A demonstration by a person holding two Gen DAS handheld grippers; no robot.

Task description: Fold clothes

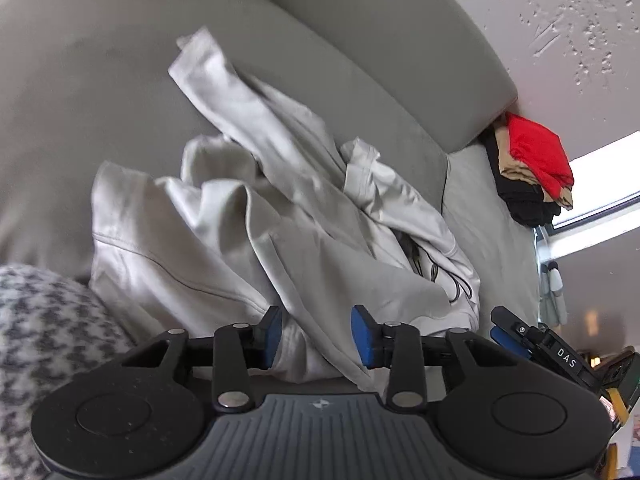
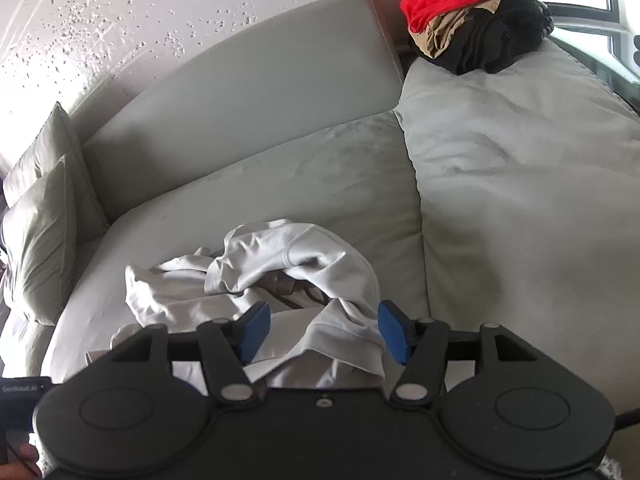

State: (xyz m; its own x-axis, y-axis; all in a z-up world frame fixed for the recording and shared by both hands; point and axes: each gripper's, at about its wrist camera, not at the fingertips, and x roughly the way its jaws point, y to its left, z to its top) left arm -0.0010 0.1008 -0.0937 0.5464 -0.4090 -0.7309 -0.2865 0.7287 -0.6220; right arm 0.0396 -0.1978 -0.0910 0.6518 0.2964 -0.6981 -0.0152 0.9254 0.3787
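Nearest the lens in the left wrist view, the left gripper fills the bottom of the frame, its blue-padded jaws standing apart with a fold of the white garment lying in the gap, the pads not pressing on it. At the lower left edge sits a grey-and-white houndstooth fabric, blurred, and at the lower right the tip of the right gripper pokes in. Beyond the pads the garment lies rumpled across the middle of the frame on the grey sofa, one long limb of it running toward the upper left, a dark drawstring showing at its right side. In the right wrist view the right gripper spans the bottom, jaws open wide, with a ribbed hem of the white garment draped between the pads (touching neither that can be seen). The garment rests crumpled at lower centre on the sofa seat. Two grey cushions lean at the left edge. Farthest off, at the upper right, a pile of red, tan and black clothes sits on the sofa's corner.
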